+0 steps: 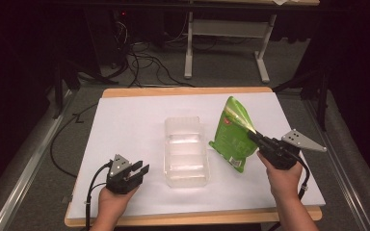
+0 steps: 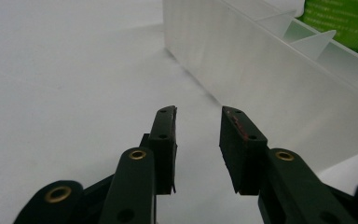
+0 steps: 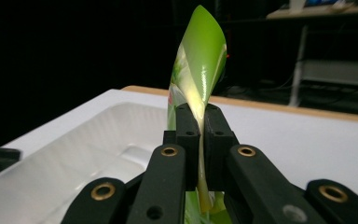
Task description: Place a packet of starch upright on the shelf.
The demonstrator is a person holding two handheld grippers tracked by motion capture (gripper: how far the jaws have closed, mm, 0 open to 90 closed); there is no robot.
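White paper covers the table (image 1: 125, 120), and the room behind is dark. My right gripper (image 3: 199, 122) pinches the edge of the green bag (image 1: 232, 134), which hangs tilted just right of the clear plastic box (image 1: 185, 151). To do this well I should carry the bag over the box before lowering it, and keep the pinch firm. My right hand (image 1: 283, 179) points forward and left. My left gripper (image 2: 198, 133) rests near the box, jaws spread, empty.
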